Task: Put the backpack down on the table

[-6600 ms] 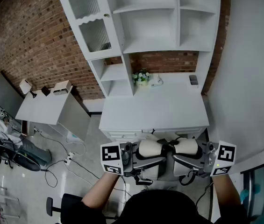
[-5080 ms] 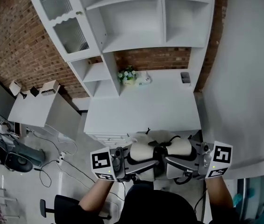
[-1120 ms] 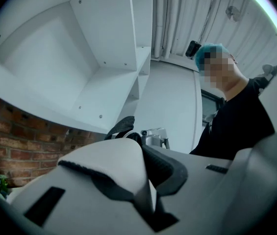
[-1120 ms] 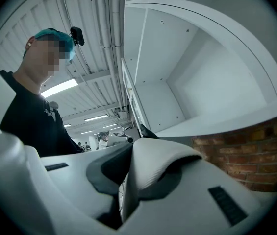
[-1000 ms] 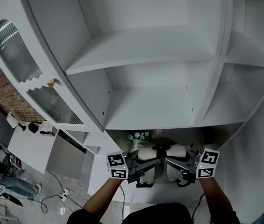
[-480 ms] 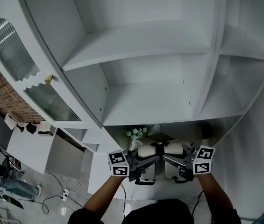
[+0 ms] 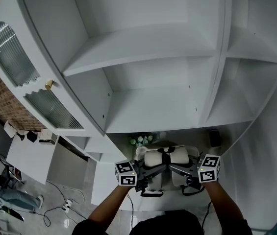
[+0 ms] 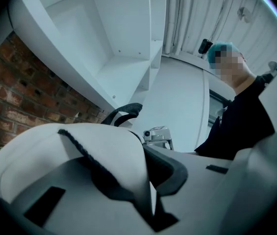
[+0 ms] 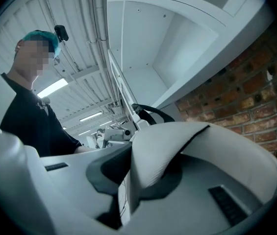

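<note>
Backpack (image 7: 165,156), cream-white, is held over the white table (image 7: 189,137) below the shelves, its fabric pinched tight by the left gripper (image 7: 150,168) and the right gripper (image 7: 183,169); lower both sides evenly, and release only once its base rests flat.

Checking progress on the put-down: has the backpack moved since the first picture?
Yes. It hung short of the table's front edge; now the backpack is over the table, close to the flowers at its back.
</note>
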Tool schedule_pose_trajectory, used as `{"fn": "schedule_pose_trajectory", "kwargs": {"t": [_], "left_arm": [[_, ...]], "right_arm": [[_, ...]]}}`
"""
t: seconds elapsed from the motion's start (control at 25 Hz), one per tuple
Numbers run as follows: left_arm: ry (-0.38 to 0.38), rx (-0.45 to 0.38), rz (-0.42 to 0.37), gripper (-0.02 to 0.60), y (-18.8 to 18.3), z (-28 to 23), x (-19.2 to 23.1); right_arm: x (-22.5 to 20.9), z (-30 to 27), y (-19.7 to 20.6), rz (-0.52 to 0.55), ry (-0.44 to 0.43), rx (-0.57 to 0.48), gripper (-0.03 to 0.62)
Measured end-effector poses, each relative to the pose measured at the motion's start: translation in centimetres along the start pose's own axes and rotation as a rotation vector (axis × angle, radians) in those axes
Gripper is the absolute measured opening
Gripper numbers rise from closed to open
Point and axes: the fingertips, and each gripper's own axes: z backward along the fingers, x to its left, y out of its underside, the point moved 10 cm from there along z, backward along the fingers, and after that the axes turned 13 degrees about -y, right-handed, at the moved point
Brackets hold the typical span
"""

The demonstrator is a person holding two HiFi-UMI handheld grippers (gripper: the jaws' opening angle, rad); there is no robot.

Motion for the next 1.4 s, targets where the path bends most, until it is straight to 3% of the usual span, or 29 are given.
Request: {"fn": "schedule_pose_trajectory", "kwargs": {"t": [0.56,1.08,1.4], "left_arm": [[-0.045,0.055,0.045,0.058,3.4,-0.7,2.5],[-0.076,0.039,0.109,0.064,4.0,-1.4,4.7],[-0.173,0.020,0.144,0.137,3.8,0.1,6.2]], "right_arm": [[-2.9,0.1,3.6,-0.057,0.039,0.061,0.055],[-5.4,0.5,4.1,-0.084,0.085,0.011,0.058],[-5.9,2.0,3.2,-0.078,0.161,0.015,0.136]]}}
